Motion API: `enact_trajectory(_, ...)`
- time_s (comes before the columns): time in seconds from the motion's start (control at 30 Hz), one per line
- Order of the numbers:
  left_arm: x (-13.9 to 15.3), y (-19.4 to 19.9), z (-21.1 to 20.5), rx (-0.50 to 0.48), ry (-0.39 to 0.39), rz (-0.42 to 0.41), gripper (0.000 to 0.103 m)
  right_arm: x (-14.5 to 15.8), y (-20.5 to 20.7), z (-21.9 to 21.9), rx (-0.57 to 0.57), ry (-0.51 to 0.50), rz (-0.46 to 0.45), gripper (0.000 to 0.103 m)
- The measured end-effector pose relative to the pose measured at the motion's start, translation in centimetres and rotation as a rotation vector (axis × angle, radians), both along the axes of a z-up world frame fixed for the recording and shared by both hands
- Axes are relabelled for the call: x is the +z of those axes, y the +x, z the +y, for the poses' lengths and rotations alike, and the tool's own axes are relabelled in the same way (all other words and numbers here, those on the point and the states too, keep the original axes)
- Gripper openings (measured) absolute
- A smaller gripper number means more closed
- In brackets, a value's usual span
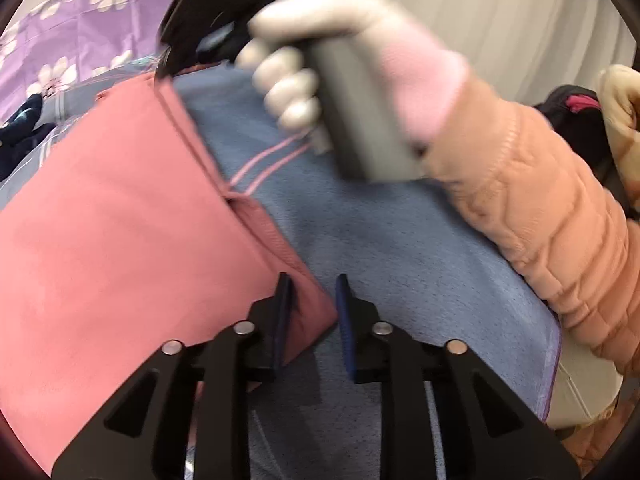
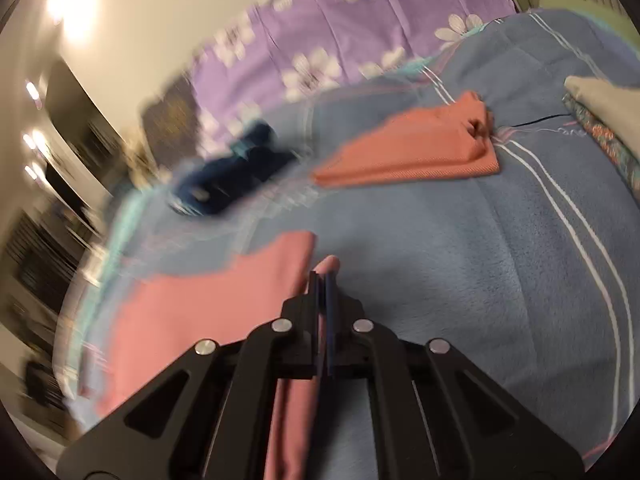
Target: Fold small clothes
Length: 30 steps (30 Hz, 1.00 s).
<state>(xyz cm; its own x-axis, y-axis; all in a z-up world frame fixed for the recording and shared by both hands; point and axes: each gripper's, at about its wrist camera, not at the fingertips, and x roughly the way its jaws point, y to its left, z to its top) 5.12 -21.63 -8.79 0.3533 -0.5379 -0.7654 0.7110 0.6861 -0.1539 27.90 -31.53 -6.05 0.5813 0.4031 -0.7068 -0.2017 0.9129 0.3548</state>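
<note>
Two grippers are working the pink cloth [image 1: 120,216] lying on the blue blanket [image 1: 400,240]. The right gripper [image 2: 322,280] is pinching its edge tight; the left gripper [image 1: 312,300] is gaping around a corner, so that corner may be slipping free.

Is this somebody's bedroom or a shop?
Most likely a bedroom. The clothes lie on a blue blanket spread like bedding, a purple sheet with white flowers lies behind it, and a folded orange garment rests on top. No shelves or price tags show.
</note>
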Motion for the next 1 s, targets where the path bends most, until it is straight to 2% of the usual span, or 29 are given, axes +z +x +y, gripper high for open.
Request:
enact_trajectory(0.03, 0.0, -0.1, -0.1, -0.006, -0.001, 0.0, 0.027, -1.8, 0.5, 0.3, 0.006, -0.02, 0.02, 0.002)
enact_trajectory(0.07, 0.0, -0.1, -0.1, -0.011, -0.004, 0.002, 0.028, -2.3, 0.4, 0.1, 0.005, 0.0, 0.013, 0.002)
enact_trajectory(0.13, 0.0, 0.1, 0.0, -0.014, -0.016, 0.007, 0.03, -2.1, 0.3, -1.2, -0.006, 0.081, 0.015, 0.002)
enact_trajectory(0.17, 0.0, 0.4, 0.0, -0.017, -0.023, 0.009, 0.033, -1.8, 0.1, -1.8, -0.021, 0.103, 0.02, 0.005)
enact_trajectory(0.2, 0.0, 0.6, 0.0, -0.025, -0.031, 0.014, 0.034, -1.4, -0.1, -2.2, -0.047, 0.091, 0.015, 0.014)
enact_trajectory(0.27, 0.0, 0.5, 0.0, -0.036, -0.035, 0.014, 0.041, 0.0, -1.2, -3.1, -0.106, 0.037, -0.019, 0.017)
enact_trajectory(0.3, -0.1, 0.4, -0.1, -0.044, -0.033, 0.008, 0.043, 0.9, -2.3, -3.3, -0.084, 0.06, -0.04, 0.016)
enact_trajectory(0.4, 0.1, 0.3, -0.4, -0.054, -0.024, -0.006, 0.046, 2.3, -5.0, -1.9, 0.073, 0.147, -0.06, 0.017)
enact_trajectory(0.5, 0.2, 0.0, -0.2, -0.051, -0.031, -0.01, 0.046, 1.8, -7.9, 1.7, 0.234, 0.064, -0.042, 0.02)
enact_trajectory(0.57, 0.7, -0.5, -0.2, -0.056, -0.021, -0.03, 0.045, -0.7, -8.2, 3.7, 0.233, -0.128, 0.007, 0.02)
enact_trajectory(0.6, 0.9, -0.9, -0.2, -0.065, -0.022, -0.032, 0.045, -1.4, -8.2, 3.9, 0.229, -0.17, -0.003, 0.013)
enact_trajectory(0.63, 1.2, -1.2, -0.1, -0.076, -0.027, -0.03, 0.044, -1.6, -8.3, 3.6, 0.231, -0.16, -0.03, 0.013)
enact_trajectory(0.73, 2.4, -2.6, 1.0, -0.068, -0.021, -0.057, 0.044, -0.1, -8.9, 2.4, 0.16, -0.083, -0.014, 0.013)
enact_trajectory(0.83, 3.1, -3.8, 2.5, -0.013, 0.047, -0.14, 0.045, 1.8, -10.8, 2.6, 0.113, -0.158, -0.091, 0.02)
enact_trajectory(1.0, 3.7, -3.7, 5.8, 0.086, 0.03, -0.149, 0.045, 3.4, -14.1, 4.1, 0.12, -0.219, -0.126, 0.025)
